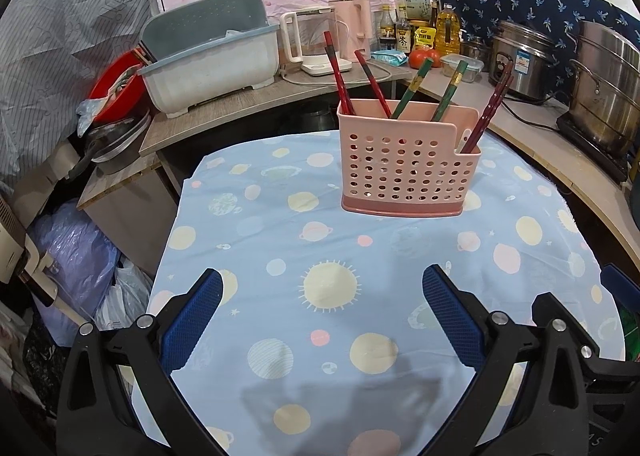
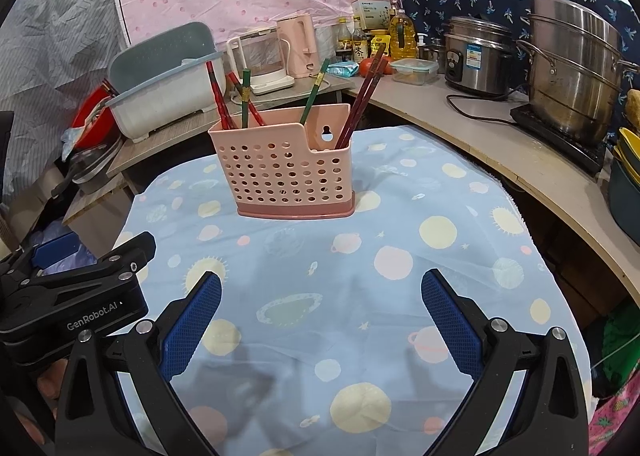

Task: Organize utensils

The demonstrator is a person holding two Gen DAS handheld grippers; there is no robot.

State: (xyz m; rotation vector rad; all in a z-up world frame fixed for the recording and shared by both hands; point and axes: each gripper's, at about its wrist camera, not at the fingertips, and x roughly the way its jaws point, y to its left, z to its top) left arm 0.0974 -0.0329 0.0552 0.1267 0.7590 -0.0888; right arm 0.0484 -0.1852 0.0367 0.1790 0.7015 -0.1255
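On planet-print tablecloth point(image 1: 360, 256): pink utensil caddy point(image 1: 404, 168).

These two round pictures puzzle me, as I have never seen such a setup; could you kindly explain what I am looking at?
There is no robot here: a person holds a hand-held clamp with two fingers in each hand, and each clamp carries a wide-angle camera looking forward along its fingers. One picture comes from the left gripper, the other from the right gripper; the black arms with blue pads at the bottom are the gripper's own fingers. In the right view, the left gripper also shows at the lower left edge. Both stand open and hold nothing. Ahead, on a table with a blue planet-print cloth, stands a pink holder with three pairs of chopsticks in it: red, green and dark red. Kitchen things crowd the counter behind.
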